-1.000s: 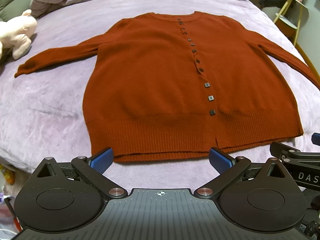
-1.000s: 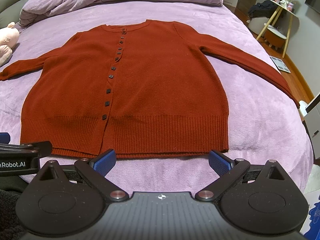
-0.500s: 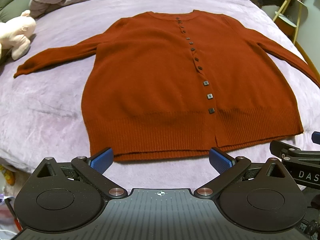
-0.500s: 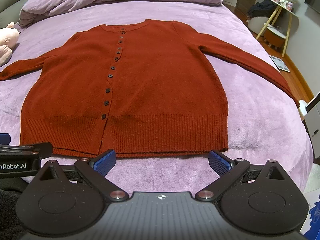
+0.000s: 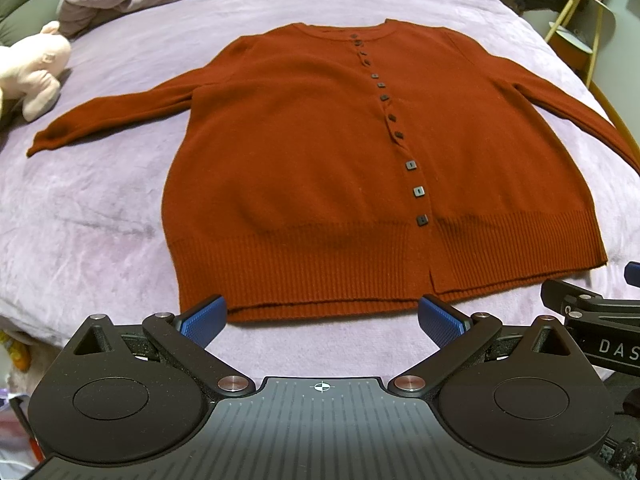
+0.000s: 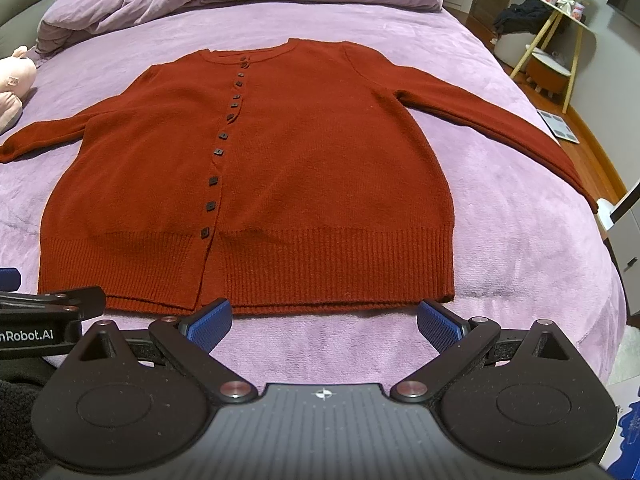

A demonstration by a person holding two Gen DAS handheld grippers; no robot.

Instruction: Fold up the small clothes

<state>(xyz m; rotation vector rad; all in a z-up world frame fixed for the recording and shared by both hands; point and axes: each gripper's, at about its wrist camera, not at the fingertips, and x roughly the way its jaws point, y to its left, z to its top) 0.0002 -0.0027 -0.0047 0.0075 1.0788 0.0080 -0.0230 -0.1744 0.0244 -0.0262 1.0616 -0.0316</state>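
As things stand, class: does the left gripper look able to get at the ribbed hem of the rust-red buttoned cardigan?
Probably yes. The left gripper is open, just short of the ribbed hem of the rust-red cardigan, with only bare purple bedspread between; nothing lies on the hem.

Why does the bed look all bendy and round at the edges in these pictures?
Left wrist view: the fisheye lens curves the bed and bows the cardigan hem; everything looks sharp, lit evenly, with soft shadows. Right wrist view: same curving, the bed's right edge bends steeply, and the cardigan's sleeve stretches toward the rim; no glare.
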